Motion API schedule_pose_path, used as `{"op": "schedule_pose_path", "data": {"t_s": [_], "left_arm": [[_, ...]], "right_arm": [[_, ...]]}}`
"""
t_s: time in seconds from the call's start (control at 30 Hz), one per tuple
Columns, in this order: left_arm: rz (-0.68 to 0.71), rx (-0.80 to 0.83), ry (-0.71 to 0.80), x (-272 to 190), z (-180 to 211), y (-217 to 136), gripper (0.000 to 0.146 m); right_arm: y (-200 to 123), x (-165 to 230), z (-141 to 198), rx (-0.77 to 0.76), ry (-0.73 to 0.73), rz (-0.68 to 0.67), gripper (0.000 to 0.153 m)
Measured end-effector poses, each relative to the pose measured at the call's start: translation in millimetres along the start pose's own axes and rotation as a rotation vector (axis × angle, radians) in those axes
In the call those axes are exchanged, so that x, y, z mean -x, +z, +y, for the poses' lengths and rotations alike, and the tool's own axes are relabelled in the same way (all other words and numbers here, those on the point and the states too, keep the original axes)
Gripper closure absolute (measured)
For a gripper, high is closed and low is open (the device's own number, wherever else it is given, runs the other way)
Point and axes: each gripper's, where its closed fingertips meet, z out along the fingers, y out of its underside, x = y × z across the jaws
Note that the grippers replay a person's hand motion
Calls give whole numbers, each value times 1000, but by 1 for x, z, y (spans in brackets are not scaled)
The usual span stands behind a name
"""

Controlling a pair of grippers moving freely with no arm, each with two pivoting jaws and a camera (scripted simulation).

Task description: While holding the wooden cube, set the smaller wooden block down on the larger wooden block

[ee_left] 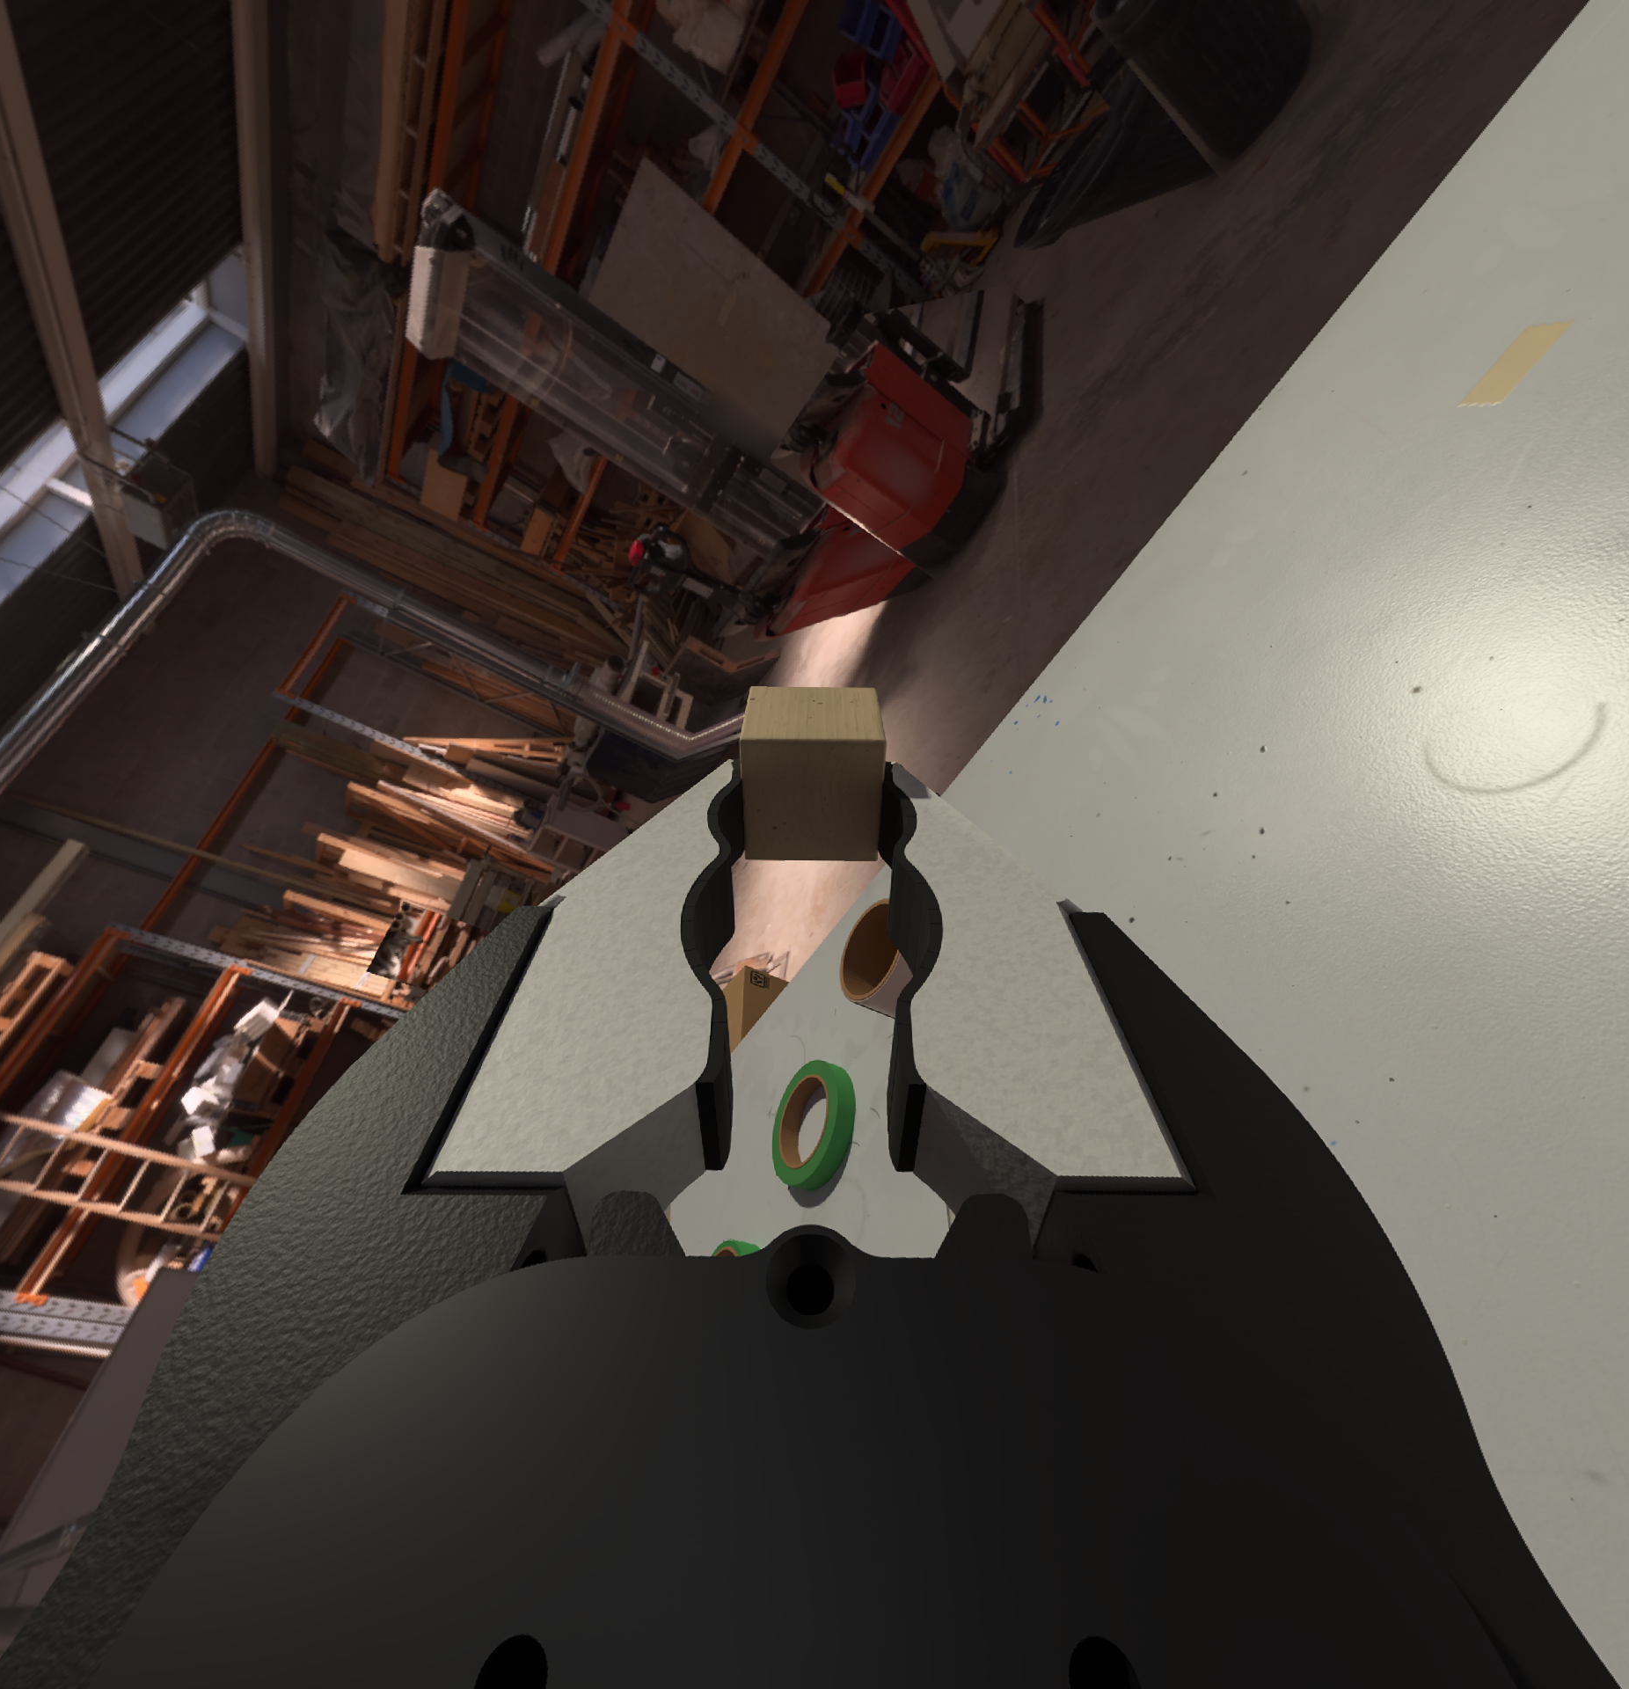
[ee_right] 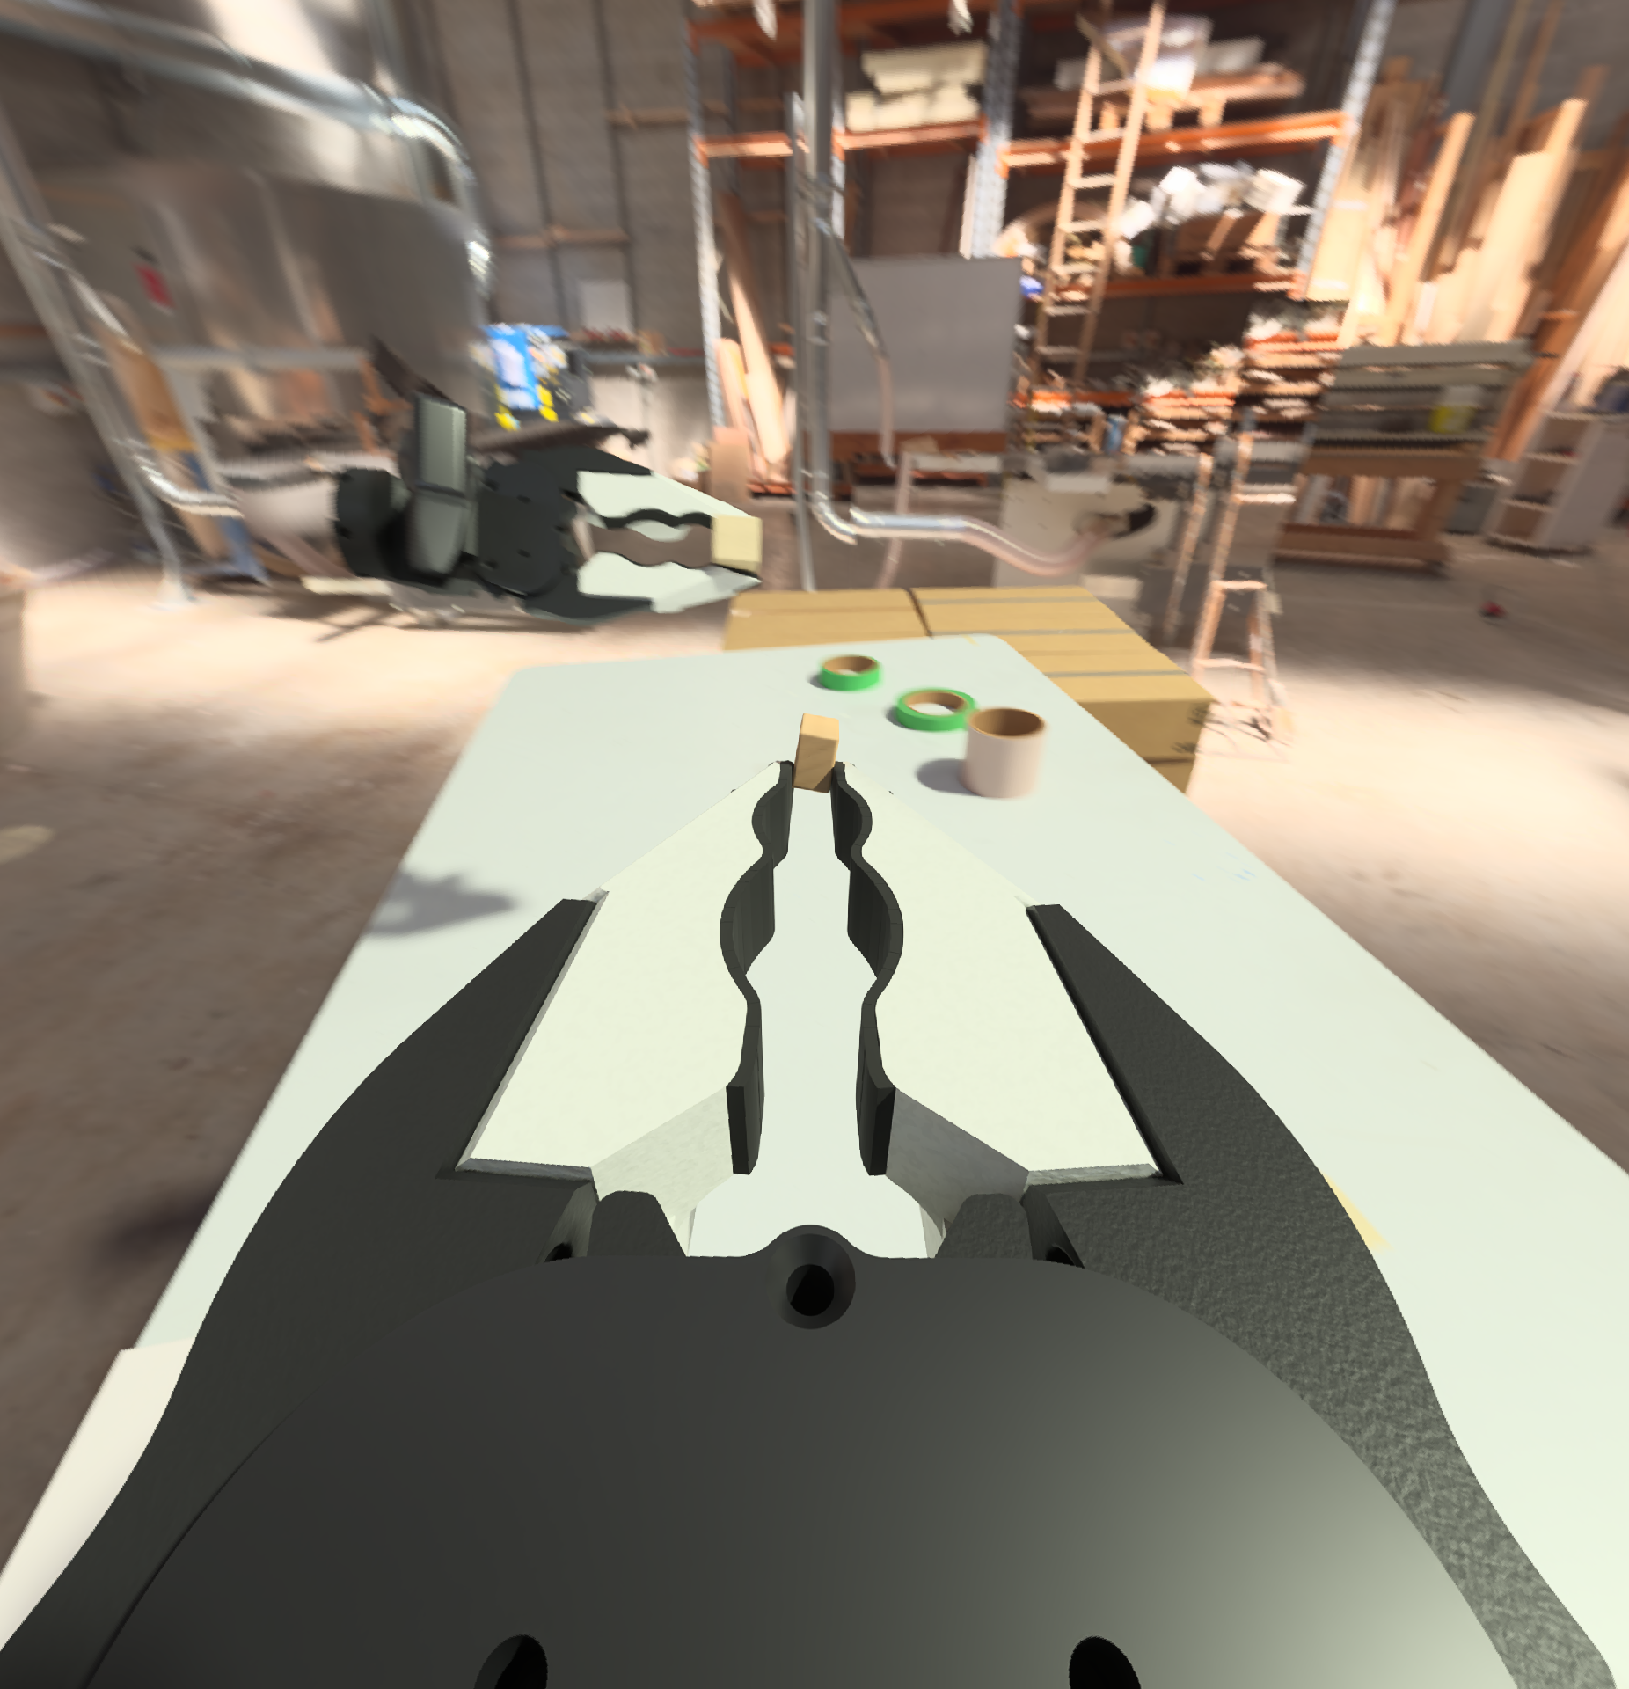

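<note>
While gripped at both side faces by the left gripper point(ee_left: 813, 804), wooden cube point(ee_left: 812, 786) held out past the white table point(ee_left: 1341, 823) edge. Also seen at 10 o'clock in the right wrist view, off the table. Smaller wooden block point(ee_right: 816, 751) pinched upright between right gripper point(ee_right: 813, 775) fingertips, above the tabletop. Two green tape rolls point(ee_right: 850, 674) point(ee_right: 935, 708) and a cardboard tube point(ee_right: 1004, 751) lying at 1 o'clock, well apart from the block. Larger block not found in either view.

Two green tape rolls point(ee_right: 850, 674) point(ee_right: 936, 708) and a brown cardboard tube point(ee_right: 1003, 751) crowd the white tabletop point(ee_right: 610, 731) far right corner; its near and left stretches lie open.
</note>
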Motion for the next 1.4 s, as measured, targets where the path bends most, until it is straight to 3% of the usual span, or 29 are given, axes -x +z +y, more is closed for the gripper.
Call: {"op": "schedule_pose_path", "data": {"t_s": [0.1,0.27,0.37,0.5,0.73,0.87,1.0,1.13,1.4], "left_arm": [[6,4,7,-2,0,2,118],[11,18,11,-4,2,5,118],[13,22,9,-4,4,6,118],[14,28,8,-4,5,8,118],[16,33,15,-6,6,10,118],[21,38,15,-6,7,10,118],[18,39,10,-4,8,9,118],[16,37,10,-4,7,8,118],[25,50,16,-7,9,11,118]], "right_arm": [[-10,-19,8,39,14,59,145],[2,-33,55,131,56,110,145],[10,-34,49,127,0,136,145],[20,-42,-1,124,-91,170,145],[26,-74,-133,146,-271,337,145],[6,-100,-186,157,-319,486,145],[-24,-113,-215,109,-301,551,145],[-45,-127,-211,130,-263,593,145],[-66,-152,-169,239,-222,645,145]]}}
